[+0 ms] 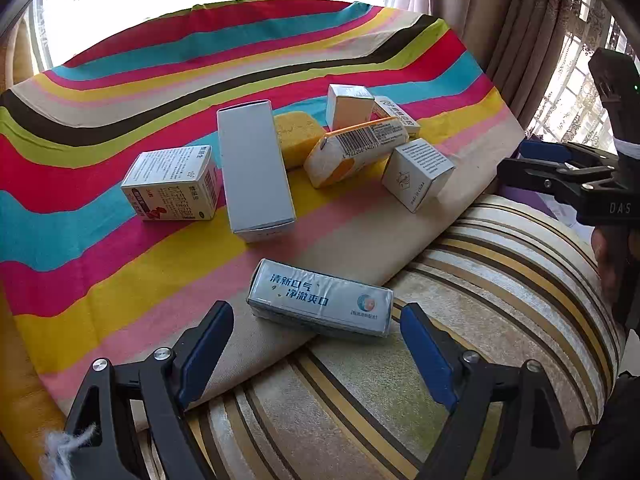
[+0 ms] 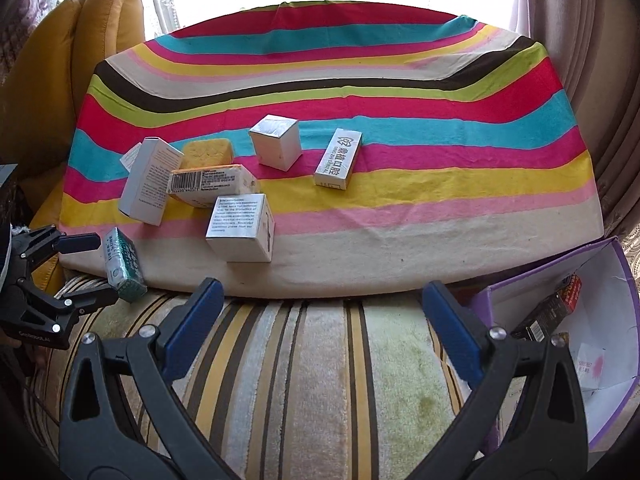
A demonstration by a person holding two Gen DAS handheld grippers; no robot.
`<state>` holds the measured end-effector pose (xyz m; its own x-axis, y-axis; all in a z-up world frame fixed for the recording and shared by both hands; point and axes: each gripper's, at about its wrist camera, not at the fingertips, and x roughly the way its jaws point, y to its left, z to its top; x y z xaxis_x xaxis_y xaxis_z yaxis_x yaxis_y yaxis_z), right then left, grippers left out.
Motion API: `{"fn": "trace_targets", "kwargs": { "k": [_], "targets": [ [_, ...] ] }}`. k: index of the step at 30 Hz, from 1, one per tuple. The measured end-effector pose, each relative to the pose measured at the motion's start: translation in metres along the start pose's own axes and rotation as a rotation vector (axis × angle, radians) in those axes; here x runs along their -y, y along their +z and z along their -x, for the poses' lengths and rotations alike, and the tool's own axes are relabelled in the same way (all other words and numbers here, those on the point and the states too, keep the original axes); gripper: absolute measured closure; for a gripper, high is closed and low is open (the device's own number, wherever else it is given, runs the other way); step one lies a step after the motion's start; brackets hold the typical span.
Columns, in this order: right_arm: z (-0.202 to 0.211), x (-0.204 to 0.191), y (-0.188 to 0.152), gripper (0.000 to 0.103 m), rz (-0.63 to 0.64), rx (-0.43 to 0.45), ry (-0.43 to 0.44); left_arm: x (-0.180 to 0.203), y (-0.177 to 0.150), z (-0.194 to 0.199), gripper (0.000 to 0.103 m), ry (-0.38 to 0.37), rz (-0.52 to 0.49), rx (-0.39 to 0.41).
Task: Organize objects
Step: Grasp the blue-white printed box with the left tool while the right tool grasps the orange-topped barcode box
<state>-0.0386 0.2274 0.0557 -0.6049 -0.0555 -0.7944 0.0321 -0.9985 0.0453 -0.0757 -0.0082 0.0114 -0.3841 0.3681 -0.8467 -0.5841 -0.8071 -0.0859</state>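
Both tongs, left (image 1: 316, 344) and right (image 2: 324, 320), gape wide, empty, near boxes (image 1: 320, 304).

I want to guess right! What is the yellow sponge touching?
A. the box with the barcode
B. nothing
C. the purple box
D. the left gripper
A: the sponge sits right behind the barcode box, which leans against it; both grippers are far off.

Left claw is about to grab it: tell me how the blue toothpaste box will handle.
The toothpaste box is probably light, stiff cardboard. Its glossy wrap may slip between the pads. Lying flat across the cloth edge, it should slide, not roll.
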Motion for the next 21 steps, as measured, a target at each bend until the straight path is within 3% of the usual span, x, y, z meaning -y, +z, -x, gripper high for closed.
{"fn": "trace_targets", "kwargs": {
  "k": [5, 8, 21],
  "targets": [
    [-0.011, -0.022, 0.02, 0.002, 0.032, 0.019, 0.026, 0.001, 0.001, -0.005, 0.018, -0.02, -0.012, -0.008],
    [-0.019, -0.037, 0.03, 0.002, 0.052, 0.025, 0.042, 0.0, 0.0, -0.005, 0.028, -0.031, -0.013, -0.002],
    [-0.052, -0.079, 0.056, 0.001, 0.084, 0.019, 0.061, 0.005, -0.005, -0.004, 0.028, -0.037, -0.005, 0.026]
  ]
}}
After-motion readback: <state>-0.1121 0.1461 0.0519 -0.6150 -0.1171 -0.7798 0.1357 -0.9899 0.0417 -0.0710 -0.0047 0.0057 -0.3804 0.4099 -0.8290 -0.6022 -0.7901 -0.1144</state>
